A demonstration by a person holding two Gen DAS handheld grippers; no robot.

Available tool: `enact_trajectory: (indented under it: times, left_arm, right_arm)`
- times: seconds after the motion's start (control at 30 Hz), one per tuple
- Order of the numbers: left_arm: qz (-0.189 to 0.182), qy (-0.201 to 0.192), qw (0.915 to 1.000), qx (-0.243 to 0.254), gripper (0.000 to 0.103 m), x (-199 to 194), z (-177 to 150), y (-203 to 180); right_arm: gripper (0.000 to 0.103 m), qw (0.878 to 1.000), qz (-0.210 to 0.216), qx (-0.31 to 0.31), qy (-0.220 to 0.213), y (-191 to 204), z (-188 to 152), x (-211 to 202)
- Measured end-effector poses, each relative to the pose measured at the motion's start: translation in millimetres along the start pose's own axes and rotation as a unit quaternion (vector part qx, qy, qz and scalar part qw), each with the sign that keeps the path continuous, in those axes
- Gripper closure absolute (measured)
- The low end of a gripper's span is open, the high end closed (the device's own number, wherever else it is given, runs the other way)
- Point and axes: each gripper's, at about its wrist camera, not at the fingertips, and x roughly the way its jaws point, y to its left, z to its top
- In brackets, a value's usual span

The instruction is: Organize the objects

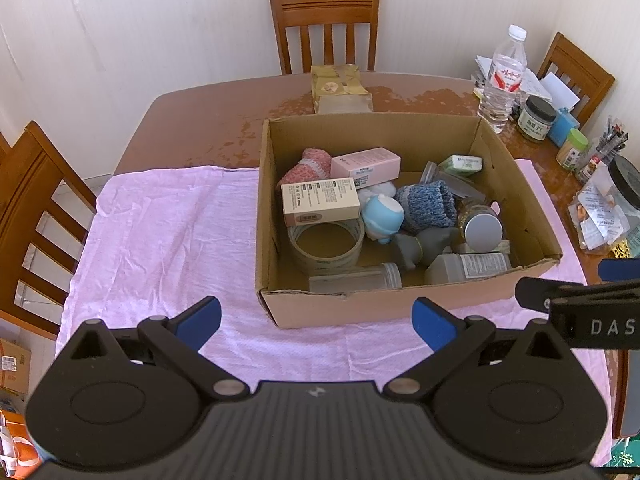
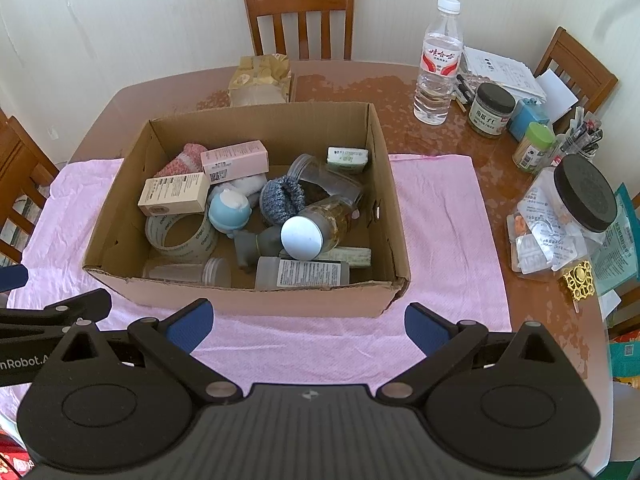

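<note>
An open cardboard box [image 1: 344, 308] [image 2: 248, 300] stands on a pink cloth [image 1: 160, 240] [image 2: 440, 220]. Inside lie a roll of tape [image 1: 326, 246] [image 2: 182, 236], a beige carton [image 1: 320, 202] [image 2: 174, 194], a pink carton [image 1: 366, 164] [image 2: 234, 160], a light blue toy [image 1: 382, 218] [image 2: 230, 210], a blue knit piece [image 1: 430, 202] [image 2: 280, 198], a silver-lidded jar [image 1: 482, 232] [image 2: 304, 236] and clear bottles [image 1: 468, 266] [image 2: 304, 274]. My left gripper [image 1: 316, 320] hangs open in front of the box, holding nothing. My right gripper [image 2: 306, 326] is open too, just short of the box's near wall.
A brown table [image 1: 192, 120] carries a water bottle [image 1: 504, 80] [image 2: 438, 64], jars [image 2: 490, 108], a black-lidded container [image 2: 576, 204], papers and pens at the right. A gold packet [image 1: 340, 88] [image 2: 260, 78] lies behind the box. Wooden chairs [image 1: 326, 24] [image 2: 298, 16] stand around the table.
</note>
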Motion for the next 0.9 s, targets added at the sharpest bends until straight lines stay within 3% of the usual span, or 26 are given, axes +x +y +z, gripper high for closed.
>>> enact_trajectory:
  times: [0.9]
  left_arm:
    - [0.003, 0.006, 1.0000, -0.004, 0.001, 0.3, 2.0, -5.4]
  right_arm:
    - [0.000, 1.000, 0.002, 0.005, 0.003, -4.8, 0.5, 1.9]
